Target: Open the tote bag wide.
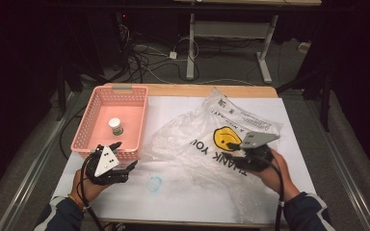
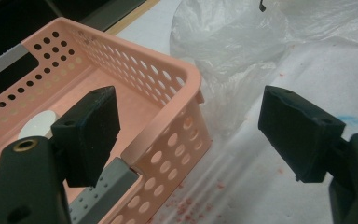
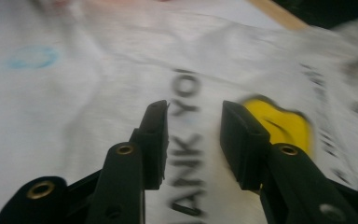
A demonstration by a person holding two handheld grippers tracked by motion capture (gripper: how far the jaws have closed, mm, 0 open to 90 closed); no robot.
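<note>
A pink perforated basket (image 1: 142, 120) stands at the table's left, with a small white-lidded jar (image 1: 116, 126) upright inside it. A crumpled clear plastic bag (image 1: 207, 134) printed with "THANK YOU" and a yellow smiley (image 1: 227, 137) lies across the middle and right. My left gripper (image 1: 124, 155) is open at the basket's near right corner. In the left gripper view its jaws (image 2: 189, 95) stand wide, one over the basket (image 2: 135, 70) and one outside it. My right gripper (image 1: 237, 155) hovers over the bag's print, open, with nothing between its jaws (image 3: 194, 106).
A white sheet (image 1: 183, 202) covers the tabletop and carries a blue ring mark (image 1: 154, 183) near the front. Red specks dot the sheet beside the basket (image 2: 186, 200). Beyond the table's far edge are cables and desk legs (image 1: 191, 53) on a dark floor.
</note>
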